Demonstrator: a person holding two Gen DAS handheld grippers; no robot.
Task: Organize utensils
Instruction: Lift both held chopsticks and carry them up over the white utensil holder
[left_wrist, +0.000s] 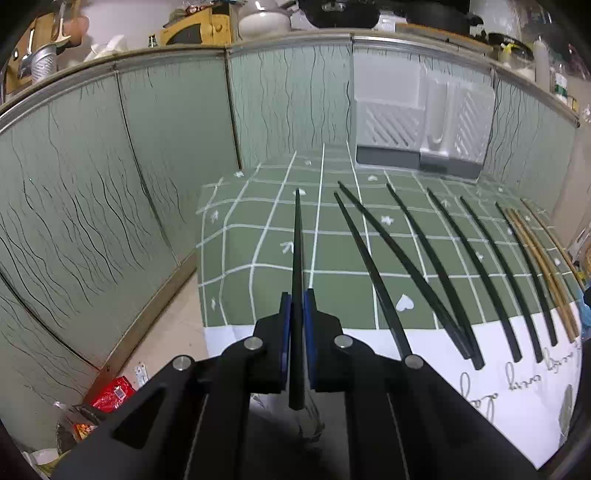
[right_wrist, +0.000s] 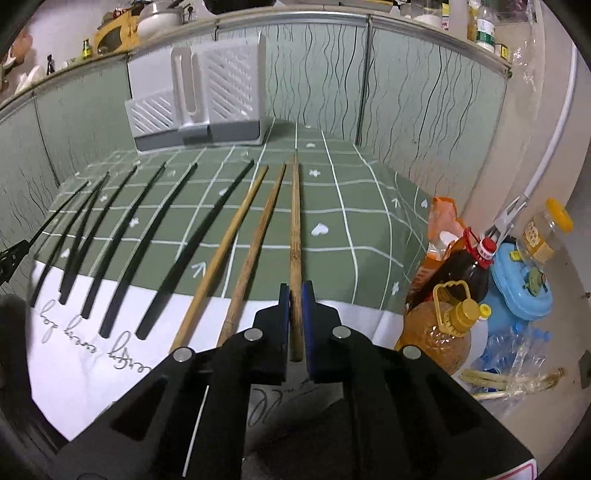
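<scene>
Left gripper (left_wrist: 296, 295): blue pads closed narrow on one black chopstick (left_wrist: 297, 258), clamped near its thick butt end. The tip points straight ahead toward the back of the table; whether it is lifted clear of the green grid tablecloth (left_wrist: 258, 221) cannot be told.

To its right, six more black chopsticks (left_wrist: 436, 266) are laid out in a fan on the cloth, two of them crossing or touching at the near ends. Then two loose bamboo chopsticks (right_wrist: 236, 251) just beside each other.

Right gripper (right_wrist: 295, 295): jaws closed narrow on a third bamboo chopstick (right_wrist: 295, 221), also taken near the butt end, shaft pointing away.

White-and-grey slotted utensil holder (right_wrist: 207, 96) stands at the back of the table against the wall panel, well apart from both held sticks. Judged destination.

Handling, as judged:
- Light, stiff, thin sticks; weight is negligible, rotation in the pads is the risk.
- Black ones look smooth and lacquered, likely slippery; bamboo is rougher, better friction.
- A butt-end hold leaves a long lever, so the tip is expected to swing. A firm squeeze is advised, with the stick kept in line with the fingers.
- Tip-down insertion into a holder slot is favoured by the present hold.

Oil bottles (right_wrist: 450, 295) and clutter sit off the table's right edge, near the right gripper's swing path.
</scene>
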